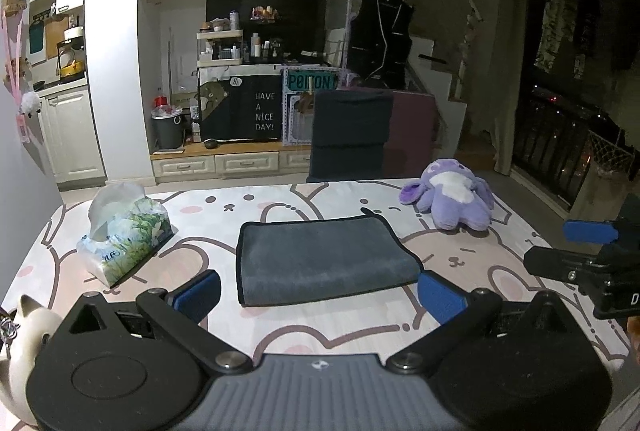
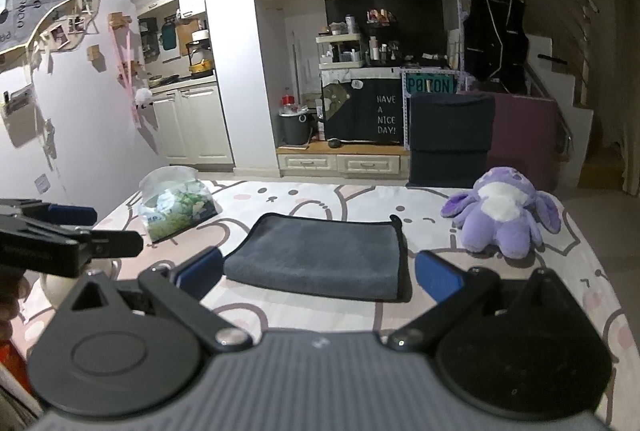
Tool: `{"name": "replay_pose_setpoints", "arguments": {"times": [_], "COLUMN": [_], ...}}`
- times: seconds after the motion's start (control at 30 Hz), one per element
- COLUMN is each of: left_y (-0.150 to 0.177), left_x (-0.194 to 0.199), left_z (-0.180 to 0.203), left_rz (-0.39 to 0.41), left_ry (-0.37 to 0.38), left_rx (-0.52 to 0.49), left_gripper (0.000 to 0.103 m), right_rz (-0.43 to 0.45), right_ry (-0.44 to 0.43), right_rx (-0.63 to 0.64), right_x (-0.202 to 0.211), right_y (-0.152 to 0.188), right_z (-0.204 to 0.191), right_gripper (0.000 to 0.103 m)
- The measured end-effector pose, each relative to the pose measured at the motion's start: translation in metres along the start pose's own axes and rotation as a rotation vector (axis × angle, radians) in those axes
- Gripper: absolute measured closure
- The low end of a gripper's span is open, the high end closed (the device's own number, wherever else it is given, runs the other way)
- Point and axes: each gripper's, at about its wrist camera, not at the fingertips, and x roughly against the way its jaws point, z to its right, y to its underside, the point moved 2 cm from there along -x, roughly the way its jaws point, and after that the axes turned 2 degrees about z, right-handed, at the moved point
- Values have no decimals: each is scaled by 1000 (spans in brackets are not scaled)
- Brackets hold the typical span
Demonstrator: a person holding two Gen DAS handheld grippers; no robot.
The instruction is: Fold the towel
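A dark grey towel (image 1: pixel 324 257) with a black hem lies folded into a thick rectangle in the middle of the table; it also shows in the right wrist view (image 2: pixel 320 257). My left gripper (image 1: pixel 318 291) is open and empty, held above the table just short of the towel's near edge. My right gripper (image 2: pixel 318 277) is open and empty, also just short of the near edge. Each gripper shows in the other's view, the right one at the right edge (image 1: pixel 592 251), the left one at the left edge (image 2: pixel 68 235).
The table has a pink and white bunny-print cloth (image 1: pixel 332 323). A tissue pack (image 1: pixel 124 235) lies at the far left, a purple plush toy (image 1: pixel 452 197) at the far right. A white cat-shaped figure (image 1: pixel 24 331) stands at the near left. A dark chair (image 1: pixel 350 135) is behind the table.
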Motion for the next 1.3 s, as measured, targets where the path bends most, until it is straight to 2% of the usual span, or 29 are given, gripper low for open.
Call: {"name": "replay_pose_setpoints", "arguments": {"times": [0.43, 0.83, 1.3], "left_y": [32, 66, 88], "left_x": [29, 37, 44], "left_z": [9, 11, 11], "left_rz": [-4, -46, -68], "left_ry": [19, 9, 18], "left_rx": [0, -19, -26], "left_gripper": [0, 0, 0], "right_rz": [-11, -34, -72], "right_ry": [-20, -21, -36], "right_rx": [9, 30, 54], "right_x": [27, 40, 48], "right_y": [27, 46, 64], "right_z": [-9, -14, -17], "right_gripper": [0, 0, 0]}}
